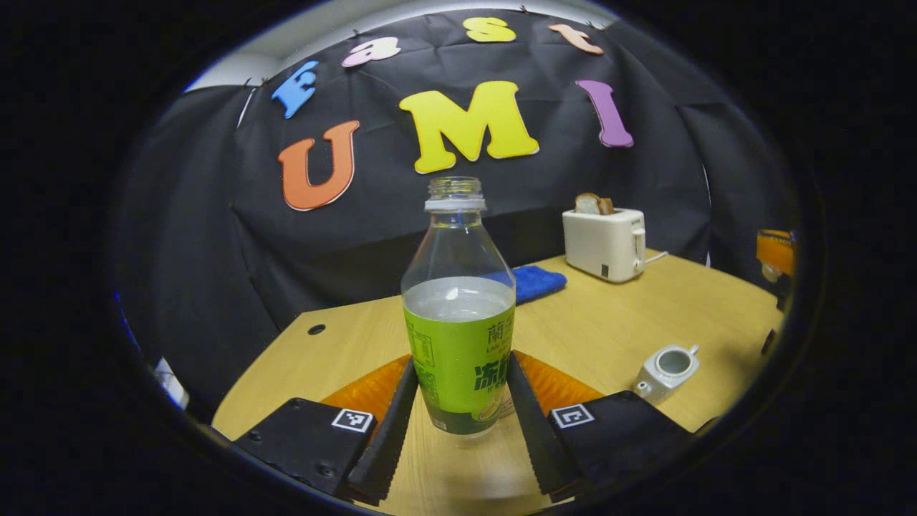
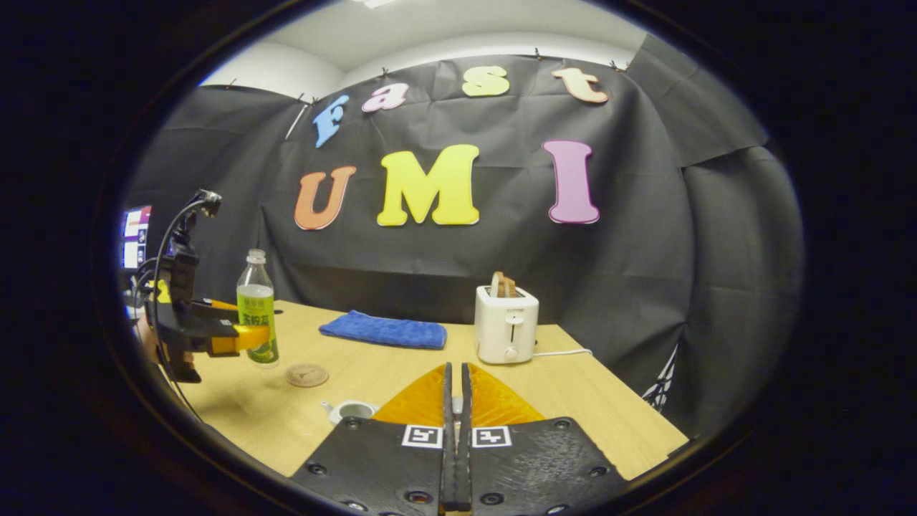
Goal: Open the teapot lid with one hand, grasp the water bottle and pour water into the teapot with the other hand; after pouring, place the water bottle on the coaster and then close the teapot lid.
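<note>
Gripping the bottle, teapot already uncovered

Standing between the two fingers of the left hand-held gripper, the water bottle is being held upright, capless and roughly half full; both fingers are pressing on its green label. In the right gripper view the bottle's base seems to be hanging slightly above the worktop, though that is hard to judge. The teapot is sitting open-mouthed on the worktop to the right of the bottle, so the lid-opening step looks done. The right hand-held gripper is clenched with its fingers nearly touching; something small and pale is showing in the slit between them, possibly the lid, but I cannot tell. The round coaster is lying just beside the bottle, between it and the teapot, with nothing on it. A blue cloth and a toaster are standing beyond the bottle. Pouring, setting the bottle on the coaster and closing the lid are judged still outstanding.
</note>
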The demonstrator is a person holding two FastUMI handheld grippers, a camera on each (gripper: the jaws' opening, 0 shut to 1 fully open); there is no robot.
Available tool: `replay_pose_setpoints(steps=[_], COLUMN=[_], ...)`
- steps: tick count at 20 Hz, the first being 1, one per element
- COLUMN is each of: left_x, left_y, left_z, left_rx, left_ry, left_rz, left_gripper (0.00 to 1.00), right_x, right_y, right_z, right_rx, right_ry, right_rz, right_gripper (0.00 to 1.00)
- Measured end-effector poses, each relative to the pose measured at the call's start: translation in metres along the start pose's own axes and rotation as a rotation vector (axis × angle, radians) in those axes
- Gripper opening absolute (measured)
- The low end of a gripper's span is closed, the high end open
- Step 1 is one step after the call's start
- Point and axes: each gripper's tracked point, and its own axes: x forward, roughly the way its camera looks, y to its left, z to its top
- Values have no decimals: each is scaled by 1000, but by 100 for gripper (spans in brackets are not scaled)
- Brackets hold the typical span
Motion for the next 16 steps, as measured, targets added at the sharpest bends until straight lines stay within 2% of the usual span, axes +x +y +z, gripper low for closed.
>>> replay_pose_setpoints(steps=[2, 4, 9, 16], left_x=[13, 28, 54, 67], left_y=[0, -3, -9, -13], left_z=[5, 3, -19, -36], left_rx=[-74, -117, -137, -127], left_ry=[-49, -64, -6, 45], left_rz=[-14, -33, -58, -76], left_gripper=[75, 75, 76, 75], right_x=[4, 8, 17, 27], right_y=[1, 4, 5, 19], right_z=[-3, -7, -17, -26], right_rx=[3, 10, 9, 1], right_ry=[6, 15, 43, 64], right_rz=[-2, -1, 1, 24], right_gripper=[2, 0, 0, 0])
